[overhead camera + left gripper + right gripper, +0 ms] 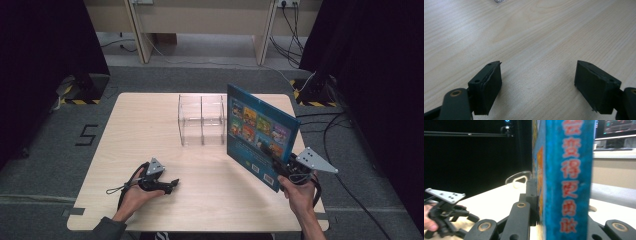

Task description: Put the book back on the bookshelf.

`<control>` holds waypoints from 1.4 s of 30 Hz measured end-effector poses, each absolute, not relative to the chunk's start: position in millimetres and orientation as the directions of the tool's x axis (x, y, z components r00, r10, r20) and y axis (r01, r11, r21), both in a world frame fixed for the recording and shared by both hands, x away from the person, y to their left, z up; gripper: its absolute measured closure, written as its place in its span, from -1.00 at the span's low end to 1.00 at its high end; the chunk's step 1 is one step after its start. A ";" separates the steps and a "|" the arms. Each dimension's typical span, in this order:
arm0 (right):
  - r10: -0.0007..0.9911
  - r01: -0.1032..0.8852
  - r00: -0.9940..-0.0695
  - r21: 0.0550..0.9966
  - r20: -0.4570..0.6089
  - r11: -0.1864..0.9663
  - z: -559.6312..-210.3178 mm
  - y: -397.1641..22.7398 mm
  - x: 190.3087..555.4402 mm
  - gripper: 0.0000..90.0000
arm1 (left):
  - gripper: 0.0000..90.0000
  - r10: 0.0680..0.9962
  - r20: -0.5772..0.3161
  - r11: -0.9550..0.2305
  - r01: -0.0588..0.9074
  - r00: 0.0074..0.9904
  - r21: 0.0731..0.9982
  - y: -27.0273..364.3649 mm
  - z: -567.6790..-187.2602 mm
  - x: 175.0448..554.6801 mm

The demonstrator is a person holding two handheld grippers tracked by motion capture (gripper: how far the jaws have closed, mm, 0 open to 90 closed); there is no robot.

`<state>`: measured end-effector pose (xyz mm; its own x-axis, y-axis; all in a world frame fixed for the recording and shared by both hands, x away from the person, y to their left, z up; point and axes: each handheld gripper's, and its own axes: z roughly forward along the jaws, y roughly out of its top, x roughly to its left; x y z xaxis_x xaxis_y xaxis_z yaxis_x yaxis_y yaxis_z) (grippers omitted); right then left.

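A blue picture book (257, 131) stands upright above the table's right half, held by its lower corner in my right gripper (280, 167), which is shut on it. In the right gripper view the book's blue spine (569, 177) with red characters rises between the jaws. Just left of the book a clear acrylic divided holder (201, 120) stands at the table's middle back. My left gripper (172, 184) rests low over the wood near the front left, open, with bare wood between its fingers (487, 87). It also appears at the lower left of the right gripper view (471, 218).
The light wooden table (150, 135) has bare wood across its left half. Black curtains hang at both sides, cables (345, 150) trail on the grey floor to the right, and a wooden bench frame (200, 25) stands behind the table.
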<state>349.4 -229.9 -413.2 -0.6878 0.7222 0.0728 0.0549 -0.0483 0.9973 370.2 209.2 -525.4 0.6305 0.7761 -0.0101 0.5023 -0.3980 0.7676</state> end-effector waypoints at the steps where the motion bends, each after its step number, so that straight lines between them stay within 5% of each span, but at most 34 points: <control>1: 0.728 0.052 -0.682 0.997 0.073 -0.051 -413.0 -230.6 350.1 0.83 | -0.54 0.777 -0.010 -0.398 0.504 0.630 0.767 209.0 -525.4 370.2; 42: 0.819 0.067 -0.557 0.991 0.135 -0.117 -420.4 -208.4 416.3 0.83 | -0.57 0.778 -0.011 -0.396 0.505 0.628 0.767 207.8 -525.6 370.4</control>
<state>416.3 -208.4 -420.4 -0.5572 0.8194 0.1345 0.0673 -0.1169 0.9909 370.4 207.8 -525.6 0.6280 0.7781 -0.0110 0.5046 -0.3964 0.7670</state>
